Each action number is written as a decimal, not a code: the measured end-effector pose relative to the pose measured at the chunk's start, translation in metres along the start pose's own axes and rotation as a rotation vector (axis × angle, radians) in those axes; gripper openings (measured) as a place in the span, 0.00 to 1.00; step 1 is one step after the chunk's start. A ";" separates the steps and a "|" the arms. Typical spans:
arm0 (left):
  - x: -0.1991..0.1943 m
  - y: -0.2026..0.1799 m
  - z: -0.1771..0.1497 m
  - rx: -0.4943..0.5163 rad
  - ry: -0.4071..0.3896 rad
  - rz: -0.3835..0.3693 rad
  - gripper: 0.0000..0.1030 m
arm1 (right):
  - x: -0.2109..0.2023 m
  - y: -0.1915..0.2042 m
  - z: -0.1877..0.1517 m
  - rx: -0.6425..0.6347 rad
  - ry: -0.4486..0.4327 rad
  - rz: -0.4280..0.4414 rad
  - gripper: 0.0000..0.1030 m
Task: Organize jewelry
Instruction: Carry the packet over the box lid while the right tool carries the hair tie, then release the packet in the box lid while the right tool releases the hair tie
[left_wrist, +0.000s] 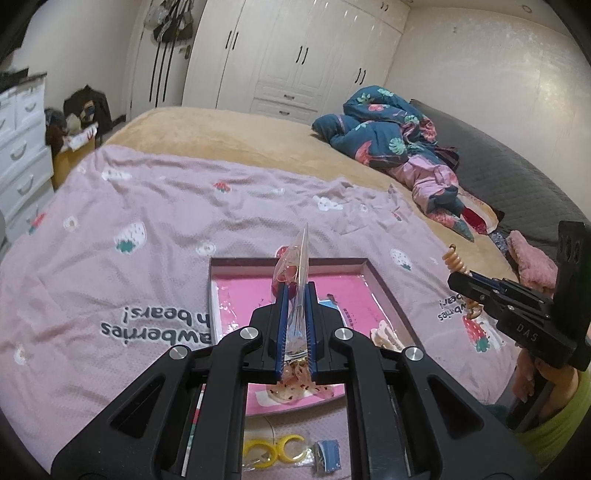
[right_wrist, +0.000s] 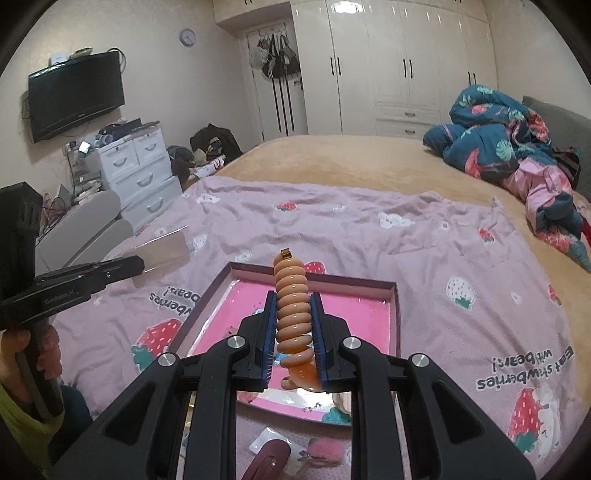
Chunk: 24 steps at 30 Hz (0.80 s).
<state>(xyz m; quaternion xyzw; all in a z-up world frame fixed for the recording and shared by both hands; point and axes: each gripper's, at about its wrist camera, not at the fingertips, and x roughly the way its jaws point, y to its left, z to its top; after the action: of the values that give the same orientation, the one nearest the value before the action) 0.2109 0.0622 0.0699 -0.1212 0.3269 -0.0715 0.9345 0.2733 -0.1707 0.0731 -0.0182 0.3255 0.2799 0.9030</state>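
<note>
My left gripper (left_wrist: 295, 291) is shut on a clear plastic bag (left_wrist: 295, 258) with red and pale pieces inside, held edge-on above the pink tray (left_wrist: 288, 262). In the right wrist view the same bag (right_wrist: 162, 251) sticks out of the left gripper (right_wrist: 138, 264) at the left. My right gripper (right_wrist: 293, 299) is shut on an orange spiral hair tie (right_wrist: 291, 295), held above the tray (right_wrist: 314, 282). In the left wrist view the hair tie (left_wrist: 454, 260) pokes out of the right gripper (left_wrist: 456, 278) at the right.
The tray lies on a pink strawberry blanket (left_wrist: 147, 221) on the bed. A cream hair claw (left_wrist: 388, 334) lies in the tray. Yellow rings (left_wrist: 273, 446), a blue packet (left_wrist: 328, 454), a maroon clip (right_wrist: 269, 461) and a pink pompom (right_wrist: 325, 452) lie near the front edge. A rumpled quilt (left_wrist: 388, 136) is far right.
</note>
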 end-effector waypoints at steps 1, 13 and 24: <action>0.003 0.001 0.000 -0.004 0.004 0.000 0.03 | 0.004 -0.002 0.001 0.008 0.005 0.004 0.16; 0.063 0.017 -0.014 -0.009 0.119 0.053 0.03 | 0.068 -0.015 -0.017 0.027 0.123 -0.011 0.17; 0.094 0.031 -0.037 -0.057 0.191 0.040 0.03 | 0.110 -0.013 -0.050 0.068 0.211 -0.002 0.17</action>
<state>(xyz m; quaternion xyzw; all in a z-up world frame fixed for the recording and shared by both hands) 0.2616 0.0650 -0.0224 -0.1338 0.4188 -0.0546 0.8965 0.3209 -0.1383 -0.0340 -0.0171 0.4282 0.2642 0.8640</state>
